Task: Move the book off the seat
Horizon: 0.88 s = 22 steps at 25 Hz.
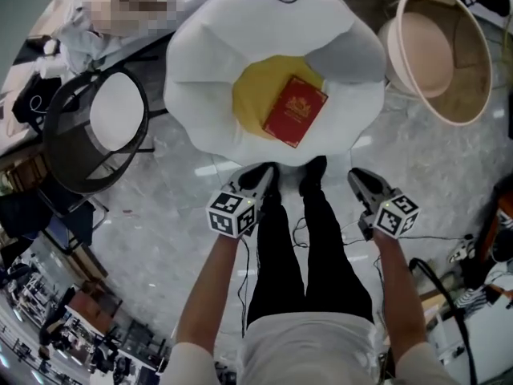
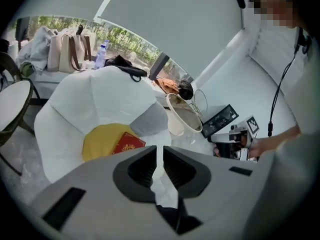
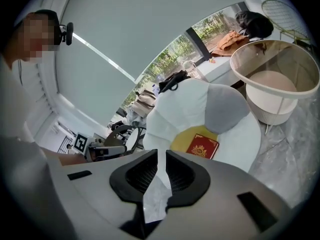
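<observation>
While left claw [image 1: 267, 172] and right claw [image 1: 357, 176] clench empty, red book [image 1: 295, 111] tops plush seat [image 1: 200, 62].

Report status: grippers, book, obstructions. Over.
Left gripper, right gripper: both shut, empty, short of the seat. Book flat on the yellow cushion, untouched. Nothing lying on it.
</observation>
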Each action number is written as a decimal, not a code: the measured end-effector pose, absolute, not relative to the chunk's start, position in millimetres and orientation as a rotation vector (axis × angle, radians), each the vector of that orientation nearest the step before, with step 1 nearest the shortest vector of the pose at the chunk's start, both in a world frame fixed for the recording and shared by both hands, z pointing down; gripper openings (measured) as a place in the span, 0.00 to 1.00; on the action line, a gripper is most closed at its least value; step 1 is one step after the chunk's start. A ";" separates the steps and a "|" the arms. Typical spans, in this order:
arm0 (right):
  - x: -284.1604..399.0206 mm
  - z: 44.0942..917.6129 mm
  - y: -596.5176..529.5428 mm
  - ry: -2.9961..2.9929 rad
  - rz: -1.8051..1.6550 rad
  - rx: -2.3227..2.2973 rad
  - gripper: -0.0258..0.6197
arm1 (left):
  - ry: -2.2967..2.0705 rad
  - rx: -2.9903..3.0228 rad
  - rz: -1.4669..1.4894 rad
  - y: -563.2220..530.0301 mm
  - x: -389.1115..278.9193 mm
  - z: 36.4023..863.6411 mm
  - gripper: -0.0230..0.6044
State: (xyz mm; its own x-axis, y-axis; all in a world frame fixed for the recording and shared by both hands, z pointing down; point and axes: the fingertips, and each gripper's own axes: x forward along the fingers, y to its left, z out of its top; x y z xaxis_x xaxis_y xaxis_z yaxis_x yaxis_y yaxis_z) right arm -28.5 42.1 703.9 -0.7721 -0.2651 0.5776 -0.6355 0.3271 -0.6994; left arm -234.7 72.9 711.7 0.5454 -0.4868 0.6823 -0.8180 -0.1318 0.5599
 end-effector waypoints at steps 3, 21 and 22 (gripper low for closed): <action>-26.6 746.5 30.9 -2.229 1.462 0.814 0.12 | -1.087 1.777 0.440 61.9 -231.5 747.7 0.12; -53.9 950.6 28.9 -2.077 1.544 0.760 0.33 | -1.053 1.710 0.530 49.6 -252.3 942.9 0.27; -58.0 960.9 32.0 -2.072 1.552 0.755 0.34 | -1.052 1.711 0.538 49.0 -253.2 951.4 0.28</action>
State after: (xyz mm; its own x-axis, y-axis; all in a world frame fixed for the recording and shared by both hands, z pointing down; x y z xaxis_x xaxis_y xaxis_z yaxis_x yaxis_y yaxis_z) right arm -58.0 32.0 960.9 -0.7535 -0.1615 0.6373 -0.6569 0.2210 -0.7208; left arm -253.2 49.0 951.4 0.5197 -0.3929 0.7586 -0.8451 -0.1062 0.5240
